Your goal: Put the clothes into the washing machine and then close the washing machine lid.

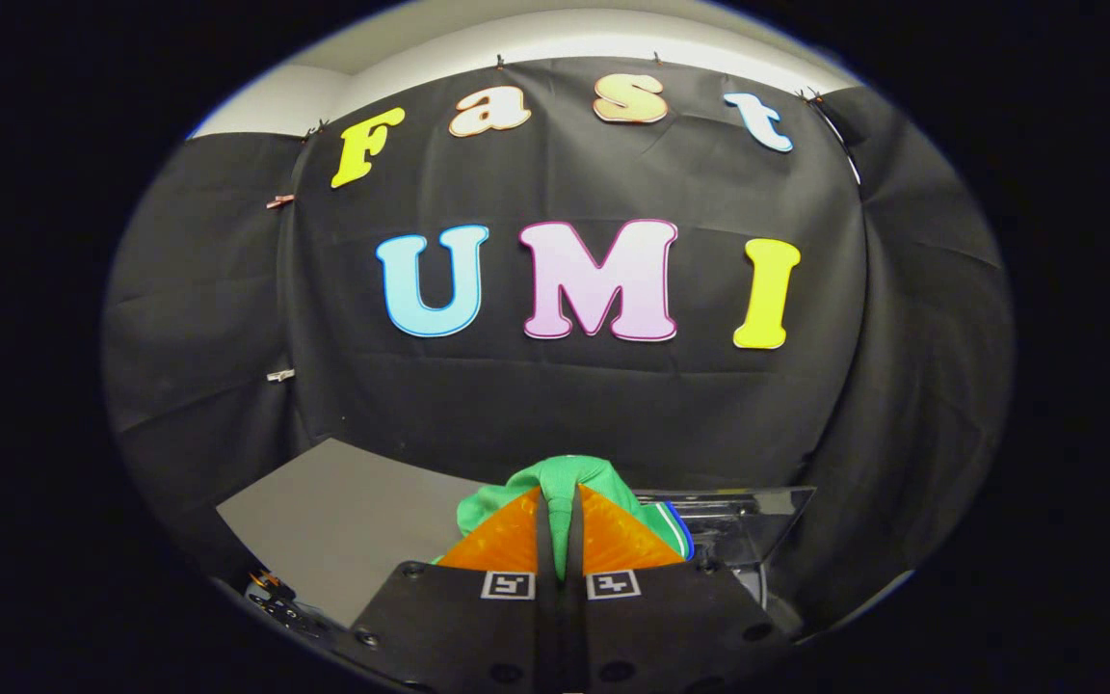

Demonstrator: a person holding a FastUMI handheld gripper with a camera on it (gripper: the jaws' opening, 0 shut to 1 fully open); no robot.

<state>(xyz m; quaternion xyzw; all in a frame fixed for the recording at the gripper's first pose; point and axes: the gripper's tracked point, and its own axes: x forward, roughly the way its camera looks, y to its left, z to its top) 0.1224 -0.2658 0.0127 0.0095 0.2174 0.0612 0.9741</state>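
My gripper [560, 501] is shut on a green garment [565, 474]. Its two orange fingers [502, 538] pinch a fold of the cloth between them. The rest of the garment bunches over and around the fingertips, with a blue and white trim showing at its right side. It is held up above the table level. Just beyond the fingers to the right lies a clear, shiny lid or panel [757, 516] of the washing machine, tilted up; the drum itself is hidden behind my fingers.
A grey tabletop [343, 525] stretches out to the left of the fingers, up to the booth's black cloth wall. A small dark device with orange parts [271, 588] sits at the table's near left corner.
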